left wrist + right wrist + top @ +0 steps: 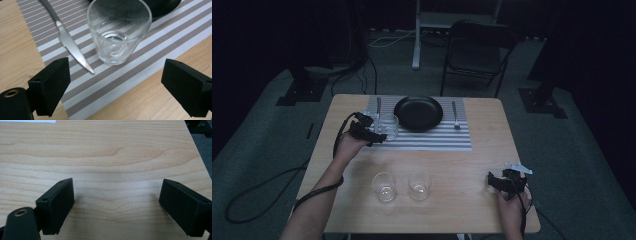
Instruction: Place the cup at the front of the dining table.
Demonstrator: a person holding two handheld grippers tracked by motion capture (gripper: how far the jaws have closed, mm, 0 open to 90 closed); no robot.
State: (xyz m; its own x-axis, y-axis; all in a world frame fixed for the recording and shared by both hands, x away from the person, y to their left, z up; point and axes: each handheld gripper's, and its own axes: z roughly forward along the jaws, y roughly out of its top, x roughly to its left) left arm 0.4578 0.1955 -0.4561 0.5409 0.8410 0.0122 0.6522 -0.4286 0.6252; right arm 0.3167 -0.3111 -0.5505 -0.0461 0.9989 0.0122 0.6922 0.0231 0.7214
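Note:
A clear empty glass [388, 126] [117, 32] stands upright on the striped placemat [432, 141] [140, 57], near its left end. My left gripper [378, 135] [116, 82] is just in front of it, open, with the glass beyond the jaw tips and not between them. A table knife [378, 107] [67, 42] lies on the mat beside the glass. My right gripper [493, 182] [116, 205] rests open over bare wood at the table's near right, nothing between its jaws.
A black plate [418, 113] [162, 6] sits at the mat's middle, with a fork [455, 116] to its right. Two more empty glasses [384, 186] [419, 186] stand near the front of the wooden table [472, 165]. A folding chair [477, 47] is behind the table.

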